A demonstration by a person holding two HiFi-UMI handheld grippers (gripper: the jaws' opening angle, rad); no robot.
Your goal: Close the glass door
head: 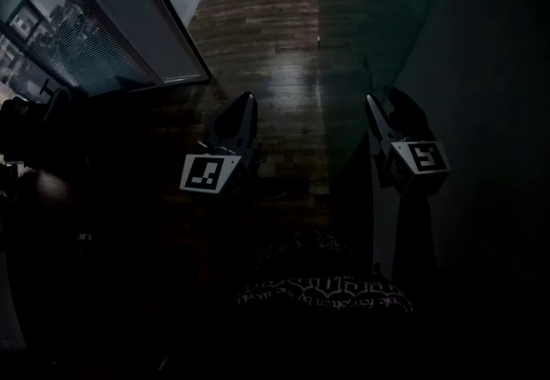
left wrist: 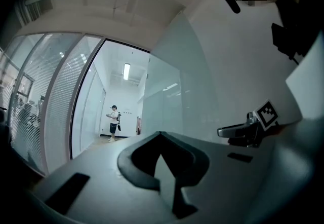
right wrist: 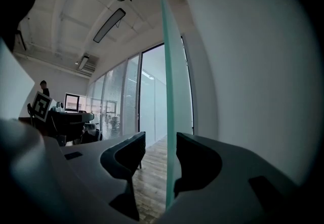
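Note:
The glass door [right wrist: 169, 81] shows edge-on as a green-tinted vertical pane. Its edge stands between the jaws of my right gripper [right wrist: 160, 139], close against the right jaw, while the left jaw stays a gap away, so this gripper is open. In the dim head view the door's edge [head: 321, 69] runs down the floor to the right gripper [head: 371, 107]. My left gripper [head: 247, 99] hovers left of the door, touching nothing. Its jaws meet at the tip in the left gripper view [left wrist: 160, 136], shut and empty, with the frosted door panel [left wrist: 167, 101] beyond.
A wood floor [head: 266, 43] stretches ahead into a corridor where a person [left wrist: 114, 121] stands far off. Glass partitions with blinds [head: 77, 34] line the left. A white wall [right wrist: 243, 66] lies right of the door. A desk with a monitor [right wrist: 71, 102] sits at left.

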